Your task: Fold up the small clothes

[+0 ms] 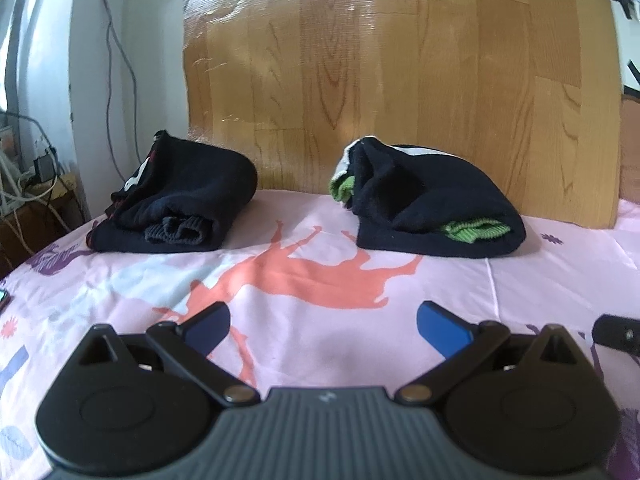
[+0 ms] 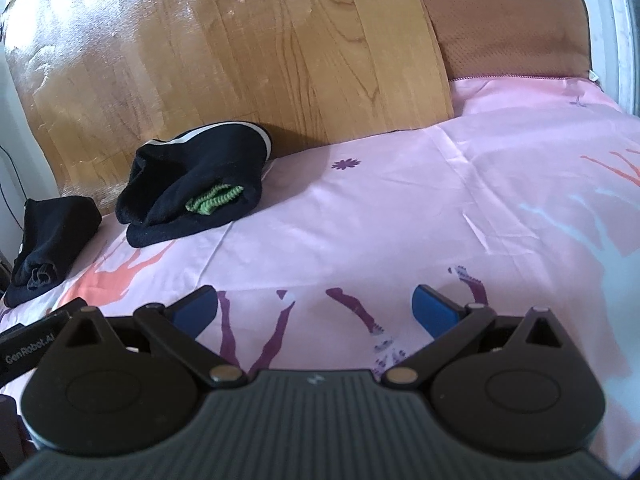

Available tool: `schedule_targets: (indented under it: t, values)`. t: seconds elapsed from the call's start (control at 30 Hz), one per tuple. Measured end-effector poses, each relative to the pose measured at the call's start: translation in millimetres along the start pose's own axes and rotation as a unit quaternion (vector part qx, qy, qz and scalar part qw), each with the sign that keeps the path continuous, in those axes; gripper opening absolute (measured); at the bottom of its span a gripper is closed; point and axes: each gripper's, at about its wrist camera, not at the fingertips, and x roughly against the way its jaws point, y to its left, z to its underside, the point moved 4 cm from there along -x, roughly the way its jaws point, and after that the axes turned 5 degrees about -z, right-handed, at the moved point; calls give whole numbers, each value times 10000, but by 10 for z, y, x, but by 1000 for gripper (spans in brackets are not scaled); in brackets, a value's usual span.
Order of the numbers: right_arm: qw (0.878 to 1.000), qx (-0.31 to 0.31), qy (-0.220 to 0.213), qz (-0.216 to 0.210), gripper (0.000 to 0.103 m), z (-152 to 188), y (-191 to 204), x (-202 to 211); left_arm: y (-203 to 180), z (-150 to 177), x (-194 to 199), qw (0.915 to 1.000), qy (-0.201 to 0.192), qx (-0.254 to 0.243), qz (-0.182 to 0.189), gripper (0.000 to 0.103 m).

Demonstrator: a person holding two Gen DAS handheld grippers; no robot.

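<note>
Although both bundles look folded, either could slump open if nudged, since each is a loose roll of soft knit with nothing pinning it. The left bundle [image 1: 176, 196], at 11 o'clock from the left tool [image 1: 323, 324], is dark with a ribbed grey cuff poking from its open end and a red-and-white edge behind. The right bundle [image 1: 432, 208], at 1 o'clock, is thicker and humped, with green ribbing showing at its mouth and a white stripe along the back. Both sit on the bed sheet [image 1: 320, 240] against the glossy wooden headboard [image 1: 360, 60], well apart from each other.

Each tool hovers empty with its blue-padded fingers spread wide; the right tool [image 2: 316, 312] is far from both bundles. A low approach could snag the thin, creased sheet and drag the bundles. The green cuff looks likeliest to catch a finger and unroll.
</note>
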Motion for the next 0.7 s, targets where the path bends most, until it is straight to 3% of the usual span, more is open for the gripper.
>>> schedule_targets:
  t: [0.27,0.7]
  values:
    - [10000,-39,8,-13,103,-4,-15,-11,23,3,-24,9997,96,103,205,103]
    - [10000,38,29,14,103,5,-5,-22,17,22,-44,9995,169,127,221,103]
